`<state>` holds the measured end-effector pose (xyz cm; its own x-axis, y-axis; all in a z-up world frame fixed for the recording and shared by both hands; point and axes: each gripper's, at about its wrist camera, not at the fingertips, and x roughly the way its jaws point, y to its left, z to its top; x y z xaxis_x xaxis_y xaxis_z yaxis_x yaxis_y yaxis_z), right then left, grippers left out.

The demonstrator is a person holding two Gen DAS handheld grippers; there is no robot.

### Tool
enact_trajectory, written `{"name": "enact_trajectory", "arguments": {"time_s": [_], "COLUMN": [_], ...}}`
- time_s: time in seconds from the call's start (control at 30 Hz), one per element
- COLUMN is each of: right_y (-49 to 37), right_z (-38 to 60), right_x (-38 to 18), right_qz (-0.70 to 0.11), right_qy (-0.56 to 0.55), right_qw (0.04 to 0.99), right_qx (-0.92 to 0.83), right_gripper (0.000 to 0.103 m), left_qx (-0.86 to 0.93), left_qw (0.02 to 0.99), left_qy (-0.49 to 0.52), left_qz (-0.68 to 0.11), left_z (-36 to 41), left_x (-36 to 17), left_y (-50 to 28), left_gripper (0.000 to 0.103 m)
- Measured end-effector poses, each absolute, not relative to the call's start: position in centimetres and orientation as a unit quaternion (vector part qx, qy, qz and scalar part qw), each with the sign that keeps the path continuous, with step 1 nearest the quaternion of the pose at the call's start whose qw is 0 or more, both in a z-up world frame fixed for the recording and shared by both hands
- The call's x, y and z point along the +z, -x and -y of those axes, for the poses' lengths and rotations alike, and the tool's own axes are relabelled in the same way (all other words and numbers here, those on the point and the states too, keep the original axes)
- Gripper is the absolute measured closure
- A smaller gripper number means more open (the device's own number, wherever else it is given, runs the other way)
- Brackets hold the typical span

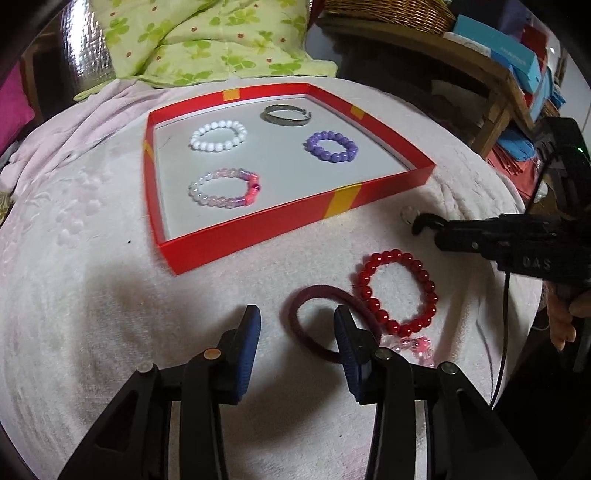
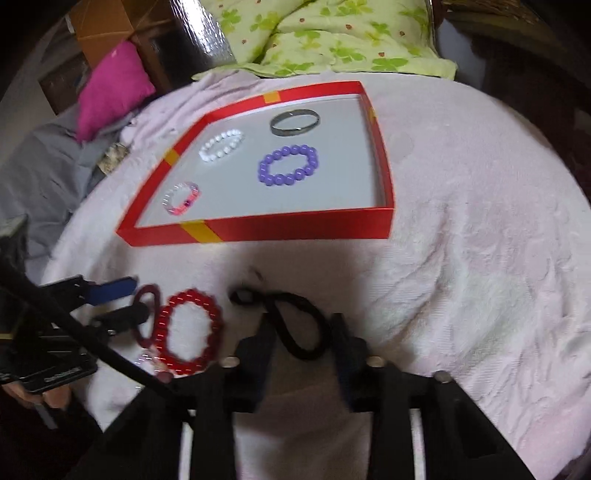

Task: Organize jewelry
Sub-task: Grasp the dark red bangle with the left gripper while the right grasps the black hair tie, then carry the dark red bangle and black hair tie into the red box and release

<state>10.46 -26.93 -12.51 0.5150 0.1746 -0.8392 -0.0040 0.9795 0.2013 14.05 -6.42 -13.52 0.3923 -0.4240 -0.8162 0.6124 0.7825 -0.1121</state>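
Left wrist view: left gripper (image 1: 297, 334), blue-padded fingers spread, straddling one side of a maroon fabric hair tie (image 1: 314, 325) on the pale pink blanket (image 1: 92, 295).
Beside it: red glass-bead bracelet (image 1: 395, 291), touching the tie.
Tray: shallow red cardboard box (image 1: 258, 232) holding white (image 1: 218, 136), purple (image 1: 331, 146), pink-and-clear (image 1: 223, 188) bead bracelets and a silver metal bangle (image 1: 286, 113).
Right wrist view: right gripper (image 2: 303, 339), fingers apart around a black cord loop (image 2: 295, 325); whether they touch it is unclear.

Green clover-print quilt (image 1: 207, 40), magenta cushion (image 2: 110, 86), wicker basket (image 1: 388, 9) — perhaps.
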Motion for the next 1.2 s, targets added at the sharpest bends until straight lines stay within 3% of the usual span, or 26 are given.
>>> {"name": "enact_trajectory", "arguments": {"time_s": [0.1,0.2,0.97,1.2], "right_y": [-10.4,-10.4,-9.0,-9.8], "right_z": [28.0,28.8,28.0,28.7], "right_x": [-12.3,-12.1,-7.4,-8.9], "right_qz": [-0.486,-0.482,-0.382,-0.426], "right_qy": [-0.107,-0.132,-0.24,-0.221], "right_qw": [0.866,0.865,0.88,0.872], "right_qx": [0.043,0.042,0.148,0.093], "right_gripper": [0.091,0.092,0.092,0.088], "left_qx": [-0.316,-0.318,-0.288,-0.282], "left_qw": [0.828,0.83,0.879,0.878], "left_qy": [-0.112,-0.11,-0.041,-0.041], "left_qz": [-0.449,-0.445,-0.378,-0.385], "left_z": [6.7,6.7,2.3,2.3], "left_x": [-13.6,-13.5,-8.9,-9.1], "left_y": [-14.0,-14.1,-14.3,-14.4], "left_gripper": [0.091,0.096,0.098,0.098]}}
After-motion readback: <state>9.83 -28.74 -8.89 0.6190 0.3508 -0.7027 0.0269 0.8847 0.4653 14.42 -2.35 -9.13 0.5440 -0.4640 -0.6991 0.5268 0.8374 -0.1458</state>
